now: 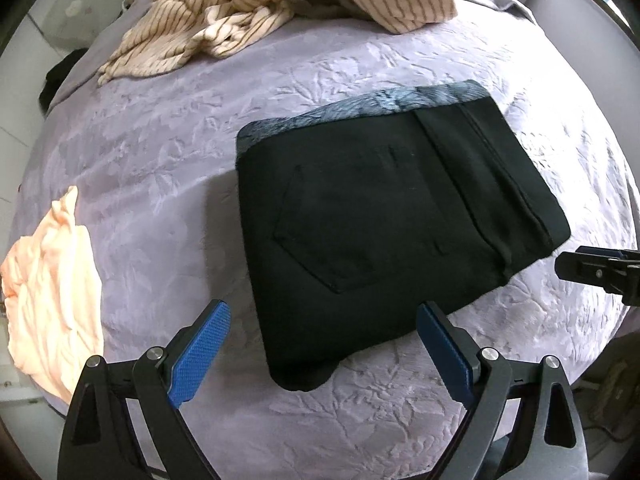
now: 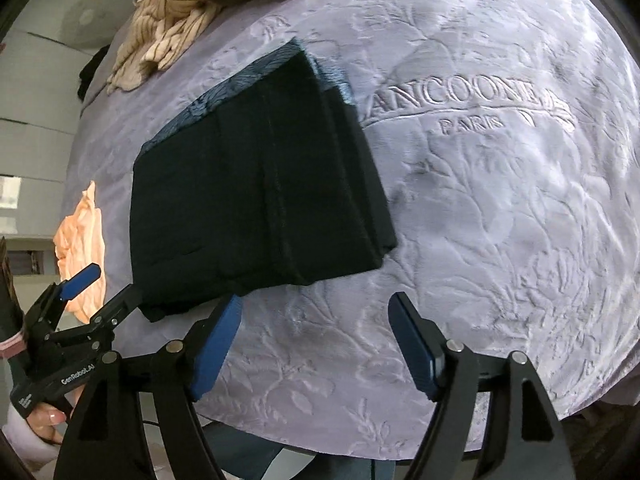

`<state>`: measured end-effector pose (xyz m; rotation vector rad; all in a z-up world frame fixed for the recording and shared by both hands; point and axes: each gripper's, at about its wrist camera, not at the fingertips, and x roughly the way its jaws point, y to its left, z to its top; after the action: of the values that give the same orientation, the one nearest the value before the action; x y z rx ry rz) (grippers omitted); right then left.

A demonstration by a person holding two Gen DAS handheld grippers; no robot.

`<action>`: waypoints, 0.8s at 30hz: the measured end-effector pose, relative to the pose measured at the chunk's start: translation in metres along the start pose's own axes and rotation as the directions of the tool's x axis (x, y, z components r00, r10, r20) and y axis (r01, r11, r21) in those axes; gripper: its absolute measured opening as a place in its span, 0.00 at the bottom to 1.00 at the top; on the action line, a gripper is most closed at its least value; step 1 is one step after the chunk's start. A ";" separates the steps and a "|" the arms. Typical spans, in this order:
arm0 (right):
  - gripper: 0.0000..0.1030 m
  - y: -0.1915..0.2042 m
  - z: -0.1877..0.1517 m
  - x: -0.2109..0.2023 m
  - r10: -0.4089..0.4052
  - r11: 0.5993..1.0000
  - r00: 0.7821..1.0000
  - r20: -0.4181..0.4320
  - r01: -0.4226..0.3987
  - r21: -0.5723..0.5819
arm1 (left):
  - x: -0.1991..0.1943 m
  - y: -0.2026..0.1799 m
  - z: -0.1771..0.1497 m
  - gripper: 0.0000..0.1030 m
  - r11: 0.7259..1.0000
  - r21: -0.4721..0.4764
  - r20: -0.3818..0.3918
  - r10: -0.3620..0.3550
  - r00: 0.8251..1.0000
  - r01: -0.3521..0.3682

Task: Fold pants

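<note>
Left gripper (image 1: 323, 350) — sitting nearest the lens, blue pads spread wide and holding nothing, framing the near corner of the bundle. In the right wrist view its lower finger is lying right at the bundle's near-left corner; whether it is touching the cloth cannot be told.

Right gripper (image 2: 314, 344) — likewise released, jaws parted, hovering over bare blanket just beside the bundle's near edge and gripping nothing.

Black pants (image 1: 384, 216) — lying folded into a compact rectangle on the bed, back pocket facing up, a blue-grey lining strip showing along the far edge. The fold is looking essentially complete.

Risks, as a judgement: the stacked layers are standing thick at the near corner, so a finger catching there could be dragging the top layer and springing the fold open; a one-sided pinch could be lifting only the upper layers and skewing the stack.

Blanket (image 2: 500, 240) — lilac plush covering the bed, embossed with leaf patterns and lettering; soft and giving, so the bundle may be sinking or shifting under pressure.

Peach garment (image 1: 48, 280) — crumpled at the left edge, well apart from the pants.

Striped beige cloth (image 1: 224, 20) — heaped at the far end of the bed.

Room beyond — pale walls, dim and blurred.
</note>
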<state>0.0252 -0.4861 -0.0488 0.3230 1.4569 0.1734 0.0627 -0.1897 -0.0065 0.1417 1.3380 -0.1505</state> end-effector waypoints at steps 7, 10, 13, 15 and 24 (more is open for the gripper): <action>0.78 -0.002 0.015 0.002 -0.029 1.000 1.000 -0.002 0.029 -0.009 | 0.013 0.017 0.008 0.92 0.999 -0.050 -0.031 0.014 0.999 -0.015; 0.78 -0.006 0.019 0.003 -0.037 0.999 0.999 -0.007 0.037 -0.006 | 0.019 0.021 0.011 0.92 0.998 -0.064 -0.050 0.016 0.999 -0.019; 0.79 -0.010 0.022 0.006 -0.032 0.999 0.999 -0.015 0.032 -0.001 | 0.024 0.023 0.013 0.92 0.997 -0.076 -0.066 0.014 0.998 -0.019; 0.79 -0.012 0.024 0.008 -0.028 1.000 0.999 -0.022 0.028 -0.001 | 0.027 0.025 0.015 0.92 0.996 -0.091 -0.075 0.003 0.997 -0.010; 0.83 -0.024 0.038 0.011 0.028 1.000 1.000 -0.003 -0.028 0.007 | 0.043 0.039 0.024 1.00 0.983 -0.182 -0.088 -0.046 0.995 0.029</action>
<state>0.0621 -0.5096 -0.0637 0.3491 1.4572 0.1920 0.1030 -0.1571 -0.0420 -0.0304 1.4398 -0.0545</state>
